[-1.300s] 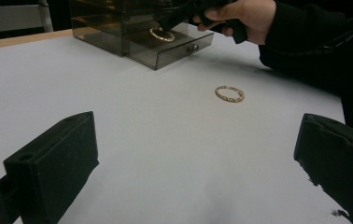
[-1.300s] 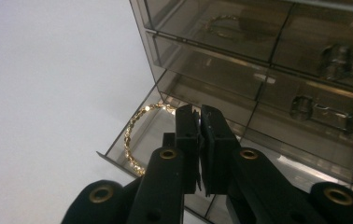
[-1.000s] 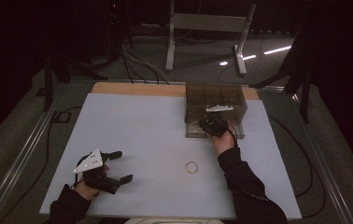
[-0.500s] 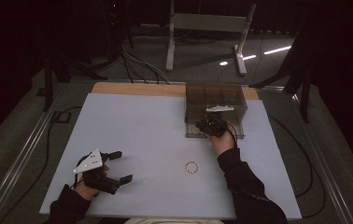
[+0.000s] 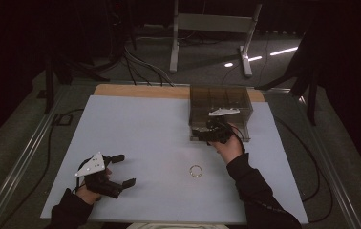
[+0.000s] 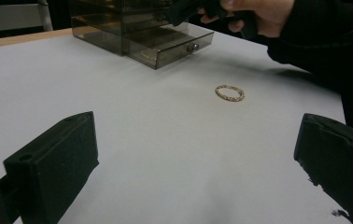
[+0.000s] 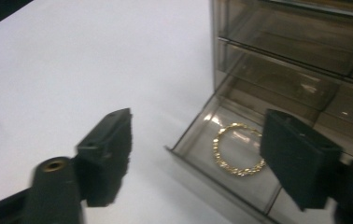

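Progress stands at roughly the halfway mark, judged from the layout. The smoked-acrylic drawer organiser (image 5: 220,112) sits at about 1 o'clock on the white counter (image 5: 135,129). Its bottom drawer (image 7: 240,175) is pulled out and already contains one gold bracelet (image 7: 236,149), lying flat on the drawer floor.

A second gold bracelet (image 5: 196,171) lies loose on the counter at about 5 o'clock from the organiser, well apart from it and touching nothing. The left tool view shows the same bracelet (image 6: 229,92) ahead, at roughly 1 o'clock between the jaws.

Right tool (image 5: 210,133): positioned at the front of the open drawer, jaws spread wide and empty. In the right tool view the stored bracelet shows between the jaws, closer to the right one. No contact with it is visible.

Left tool (image 5: 121,169): resting low near the counter's 7 o'clock corner, jaws wide apart, holding nothing, well apart from both bracelets.

Remaining work, as a judgement:
1. Pick up the loose bracelet from the counter.
2. Place it in the open drawer beside the first.
3. Push the drawer shut by its small knob (image 6: 193,47).

The upper drawers appear closed; their contents cannot be determined.
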### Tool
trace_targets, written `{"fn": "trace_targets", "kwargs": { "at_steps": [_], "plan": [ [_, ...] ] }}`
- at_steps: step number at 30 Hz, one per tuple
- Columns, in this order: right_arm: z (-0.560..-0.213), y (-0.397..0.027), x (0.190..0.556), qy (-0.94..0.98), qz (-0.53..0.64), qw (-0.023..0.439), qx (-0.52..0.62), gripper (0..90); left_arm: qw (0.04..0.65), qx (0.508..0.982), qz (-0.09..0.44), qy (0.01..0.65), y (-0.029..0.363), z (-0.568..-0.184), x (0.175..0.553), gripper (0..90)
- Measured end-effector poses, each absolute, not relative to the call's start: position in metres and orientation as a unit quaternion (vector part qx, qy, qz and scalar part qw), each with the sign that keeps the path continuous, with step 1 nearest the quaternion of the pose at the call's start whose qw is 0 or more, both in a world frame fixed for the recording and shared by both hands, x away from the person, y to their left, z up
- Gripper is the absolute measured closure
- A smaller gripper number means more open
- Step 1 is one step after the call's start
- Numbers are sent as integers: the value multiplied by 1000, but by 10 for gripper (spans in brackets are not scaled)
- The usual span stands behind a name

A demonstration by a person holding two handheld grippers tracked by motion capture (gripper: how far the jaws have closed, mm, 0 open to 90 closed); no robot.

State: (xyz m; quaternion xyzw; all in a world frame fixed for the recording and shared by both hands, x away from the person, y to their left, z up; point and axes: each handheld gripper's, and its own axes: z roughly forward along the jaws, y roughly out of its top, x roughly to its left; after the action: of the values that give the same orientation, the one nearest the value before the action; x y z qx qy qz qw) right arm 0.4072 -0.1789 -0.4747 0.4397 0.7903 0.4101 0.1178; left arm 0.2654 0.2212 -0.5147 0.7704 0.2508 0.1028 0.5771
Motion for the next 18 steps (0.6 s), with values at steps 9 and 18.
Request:
{"fn": "trace_targets", "kwargs": {
  "at_steps": [9, 18],
  "plan": [
    [-466, -180, 388, 797, 429, 105, 412, 142, 579, 769, 103, 251, 222, -514, 266, 7],
    [-463, -181, 369, 802, 436, 100, 396, 138, 578, 770, 102, 251, 221, -514, 265, 7]
  ]
}}
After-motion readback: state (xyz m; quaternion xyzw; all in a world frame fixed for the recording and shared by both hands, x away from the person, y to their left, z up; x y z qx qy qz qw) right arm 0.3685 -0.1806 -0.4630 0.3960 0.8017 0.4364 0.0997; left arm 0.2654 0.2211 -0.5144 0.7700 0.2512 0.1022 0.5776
